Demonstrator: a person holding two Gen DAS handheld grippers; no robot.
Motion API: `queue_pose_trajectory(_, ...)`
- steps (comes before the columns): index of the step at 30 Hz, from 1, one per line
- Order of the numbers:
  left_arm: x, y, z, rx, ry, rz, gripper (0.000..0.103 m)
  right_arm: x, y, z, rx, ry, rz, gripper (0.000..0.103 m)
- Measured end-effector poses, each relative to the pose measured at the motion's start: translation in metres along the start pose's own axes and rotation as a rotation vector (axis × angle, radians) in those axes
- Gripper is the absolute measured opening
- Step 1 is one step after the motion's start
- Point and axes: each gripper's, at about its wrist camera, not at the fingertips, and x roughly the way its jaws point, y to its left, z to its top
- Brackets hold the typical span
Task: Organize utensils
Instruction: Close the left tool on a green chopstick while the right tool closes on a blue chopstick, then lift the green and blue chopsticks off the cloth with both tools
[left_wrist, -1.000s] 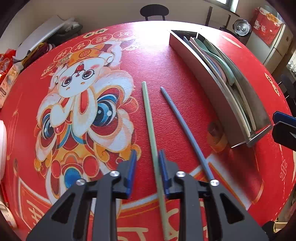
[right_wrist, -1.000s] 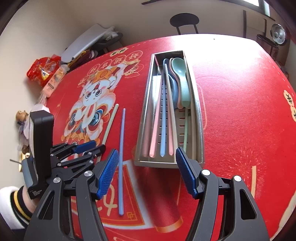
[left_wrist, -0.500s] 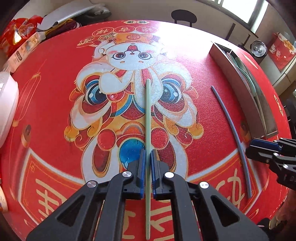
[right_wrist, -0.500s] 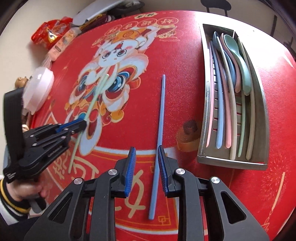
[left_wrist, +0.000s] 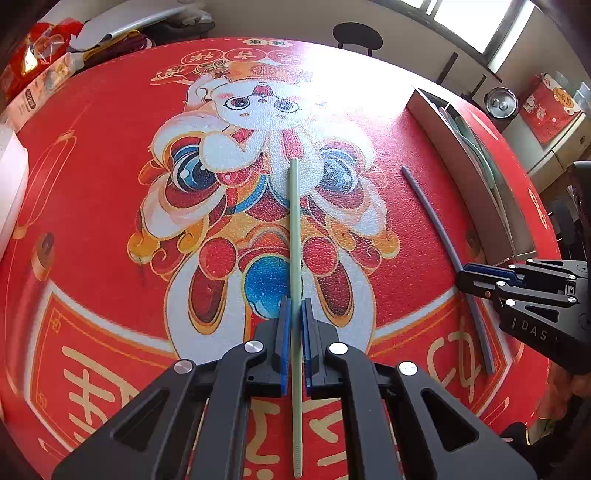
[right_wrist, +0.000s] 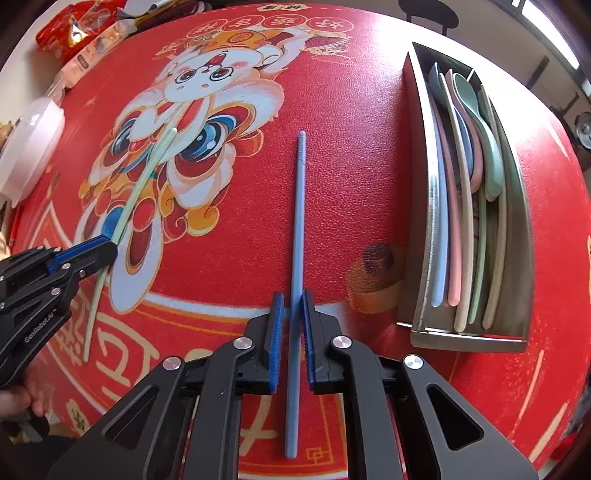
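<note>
The left gripper (left_wrist: 293, 314) is clamped on the pale green chopstick (left_wrist: 294, 229), which lies over the lion print of the red worktop (left_wrist: 92, 155). The right gripper's (right_wrist: 293, 314) fingers have just closed onto the blue chopstick (right_wrist: 298, 221). The steel utensil tray (right_wrist: 517, 206), holding pastel spoons (right_wrist: 476, 122), sits further right.

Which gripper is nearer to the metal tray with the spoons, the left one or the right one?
Right. The right gripper, shut on the blue chopstick, is beside the metal tray. The left gripper, holding the green chopstick, is farther away.
</note>
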Motion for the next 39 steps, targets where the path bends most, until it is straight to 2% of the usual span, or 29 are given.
queue_pose_trajectory(16,-0.001,0.001,-0.003,0.014,-0.015,-0.009,0.006,-0.003,0.000,-0.006,-0.008,-0.029,0.029,0.008)
queue_pose_trajectory(21,-0.001,-0.001,-0.001,0.012,0.001,-0.001,0.006,-0.004,0.004,-0.008,-0.043,-0.042,0.011,0.008)
queue_pose_trajectory(28,0.001,0.009,0.005,-0.060,0.042,-0.070,0.006,-0.004,-0.002,-0.007,-0.021,-0.040,0.053,0.007)
queue_pose_trajectory(39,-0.001,0.004,0.000,-0.087,0.066,-0.090,0.006,-0.006,-0.010,-0.010,0.035,-0.036,0.141,0.006)
